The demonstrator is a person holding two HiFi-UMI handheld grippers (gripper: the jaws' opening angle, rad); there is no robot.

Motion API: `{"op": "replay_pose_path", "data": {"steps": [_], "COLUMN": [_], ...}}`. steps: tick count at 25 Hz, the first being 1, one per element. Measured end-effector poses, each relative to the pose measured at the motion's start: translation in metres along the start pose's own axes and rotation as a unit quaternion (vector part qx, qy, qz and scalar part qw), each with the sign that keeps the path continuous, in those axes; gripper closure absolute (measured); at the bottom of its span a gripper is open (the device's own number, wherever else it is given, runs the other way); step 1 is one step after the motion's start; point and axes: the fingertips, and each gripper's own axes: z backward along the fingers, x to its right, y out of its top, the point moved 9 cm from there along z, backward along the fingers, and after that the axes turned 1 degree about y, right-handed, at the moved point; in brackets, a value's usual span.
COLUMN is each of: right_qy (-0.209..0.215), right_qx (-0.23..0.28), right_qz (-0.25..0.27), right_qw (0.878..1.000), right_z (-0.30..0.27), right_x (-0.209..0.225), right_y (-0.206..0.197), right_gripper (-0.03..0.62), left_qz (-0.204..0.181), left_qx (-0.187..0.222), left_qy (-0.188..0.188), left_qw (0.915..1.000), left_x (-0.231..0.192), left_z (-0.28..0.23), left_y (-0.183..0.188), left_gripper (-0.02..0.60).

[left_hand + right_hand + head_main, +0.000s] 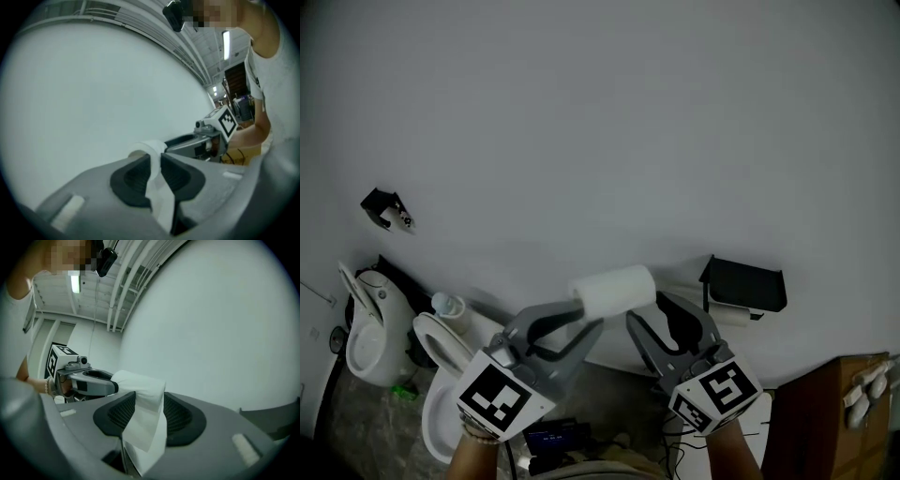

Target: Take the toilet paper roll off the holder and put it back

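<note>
Finding: toilet paper roll [614, 291] is off the holder [745, 284] and in the air, carried at the tips of your left gripper [579, 314]. The holder lies to the right of and beyond your right gripper [649, 309]. Left gripper: clenched on the roll. Its pads [133, 178] nip a thin layer of paper, seemingly the roll's wall, with the jaws only narrowly apart. Right gripper: released. Its jaws stand at their widest, the roll sits just ahead of the tips, and the loose sheet [140, 427] hangs down between the pads [176, 416], which do not appear to press on it. Judgement: the step in hand is the return of the roll to the holder, and 1 gripper alone bears it. Recommendations: 1, hold the left grip steady, since a pinch on thin paper may tear or slip if you swing the roll; 2, either close the right gripper across the roll's body before you travel, or draw it clear so the hanging sheet does not snag on its fingers; 3, bring the roll level with the holder's bar and line up the core before you push on. Whether the bar is free at 1 end cannot be made out from the head view.
</note>
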Motion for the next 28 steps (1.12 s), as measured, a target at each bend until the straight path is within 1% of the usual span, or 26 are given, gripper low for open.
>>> {"op": "replay_pose_path", "data": {"steps": [6, 8, 10, 12, 17, 21, 28], "right_qy": [0.088, 0.114, 0.138, 0.158, 0.202, 0.234, 0.267], "right_qx": [0.0, -0.001, -0.004, -0.009, -0.018, -0.028, -0.04], "right_qz": [-0.017, -0.02, -0.018, -0.016, -0.023, -0.02, -0.018], "right_qw": [0.996, 0.993, 0.99, 0.987, 0.979, 0.972, 0.963], "right_z": [-0.005, -0.019, -0.042, -0.056, -0.067, -0.079, -0.091], "right_x": [0.013, -0.003, -0.036, -0.057, -0.064, -0.082, -0.107], "right_y": [-0.003, -0.003, -0.002, -0.004, -0.015, -0.022, -0.029], "right_gripper": [0.419, 0.419, 0.419, 0.419, 0.419, 0.419, 0.419], "left_qz": [0.01, 0.01, 0.01, 0.011, 0.027, 0.043, 0.067], "left_qx": [-0.021, -0.027, -0.028, -0.032, -0.049, -0.055, -0.057], "left_qy": [0.059, 0.08, 0.102, 0.121, 0.161, 0.193, 0.228], "left_qw": [0.998, 0.9963, 0.9943, 0.9921, 0.9854, 0.9787, 0.9697], "left_x": [0.015, 0.011, 0.001, -0.003, 0.005, 0.009, 0.015], "left_z": [0.002, 0.025, 0.064, 0.089, 0.1, 0.12, 0.146], "left_y": [0.001, -0.003, -0.01, -0.016, -0.026, -0.037, -0.05], "left_gripper": [0.517, 0.517, 0.517, 0.517, 0.517, 0.517, 0.517]}}
